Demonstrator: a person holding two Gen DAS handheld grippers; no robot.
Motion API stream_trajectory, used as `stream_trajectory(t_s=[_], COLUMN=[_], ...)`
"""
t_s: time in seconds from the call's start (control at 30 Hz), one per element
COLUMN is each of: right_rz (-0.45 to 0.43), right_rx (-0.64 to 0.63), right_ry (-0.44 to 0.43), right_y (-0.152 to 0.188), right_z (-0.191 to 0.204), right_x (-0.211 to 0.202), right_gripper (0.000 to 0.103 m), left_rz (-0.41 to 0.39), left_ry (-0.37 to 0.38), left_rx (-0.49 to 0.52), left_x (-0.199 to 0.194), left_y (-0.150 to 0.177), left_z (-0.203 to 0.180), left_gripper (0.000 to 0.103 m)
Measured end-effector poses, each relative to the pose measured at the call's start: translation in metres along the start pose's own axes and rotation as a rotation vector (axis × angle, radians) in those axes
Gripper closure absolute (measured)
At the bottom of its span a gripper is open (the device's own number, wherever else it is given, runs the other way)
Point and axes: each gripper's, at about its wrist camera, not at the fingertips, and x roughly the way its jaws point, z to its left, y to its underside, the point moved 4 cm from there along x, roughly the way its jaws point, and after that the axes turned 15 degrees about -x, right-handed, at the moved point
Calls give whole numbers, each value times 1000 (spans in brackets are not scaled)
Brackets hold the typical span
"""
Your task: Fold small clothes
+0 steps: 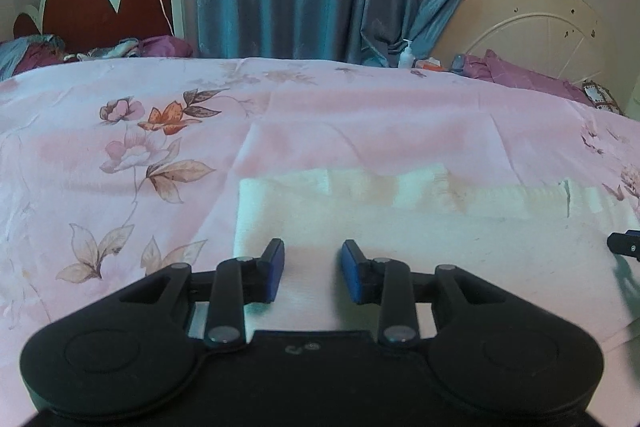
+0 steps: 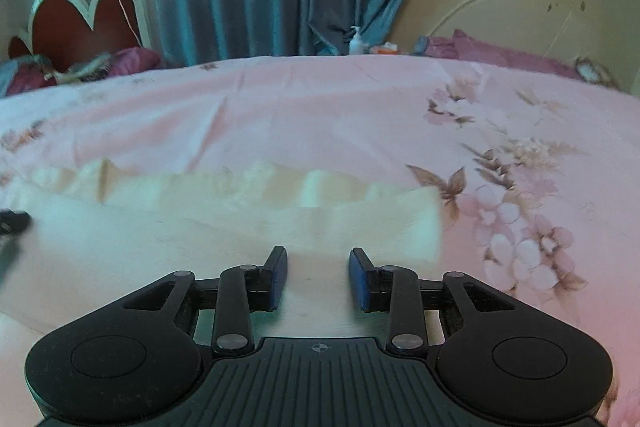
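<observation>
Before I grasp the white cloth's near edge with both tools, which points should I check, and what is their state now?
1. Left tool open, nothing held: ok.
2. Right tool open, nothing held: ok.
3. White cloth lies flat on the pink bedsheet: ok.
4. Left tool over the cloth's left end, right tool over its right end: ok.
5. Fingers touching the cloth: cannot tell.
6. Far edge lined up evenly: cannot tell, blurred.

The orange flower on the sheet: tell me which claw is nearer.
Left. The left claw sits over the white garment's left end, the orange flower just beyond-left. The right claw is at the far end.
</observation>
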Motion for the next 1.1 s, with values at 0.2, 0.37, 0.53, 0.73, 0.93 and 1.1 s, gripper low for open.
stream_trajectory(t_s=[0.2,0.37,0.53,0.73,0.93,1.1], right_rz=[16,-29,-52,-41,-43,-5], right_rx=[27,84,41,10,-23,-44], right_ry=[1,-53,-99,-116,-150,-112], right_y=[2,0,-1,7,11,24], right_z=[-8,-1,24,40,55,52], right_x=[-6,-30,-45,-47,-53,-44], right_gripper=[70,70,70,70,70,70], left_rz=[9,9,9,1,17,23], left_ry=[0,-9,-24,-13,34,19], left_rx=[-10,-5,6,6,40,102], left_x=[0,-1,-6,-24,-43,-41], left_y=[-1,-2,-2,4,25,41], left_z=[1,1,-3,-5,-14,-15], left_gripper=[70,70,70,67,65,61])
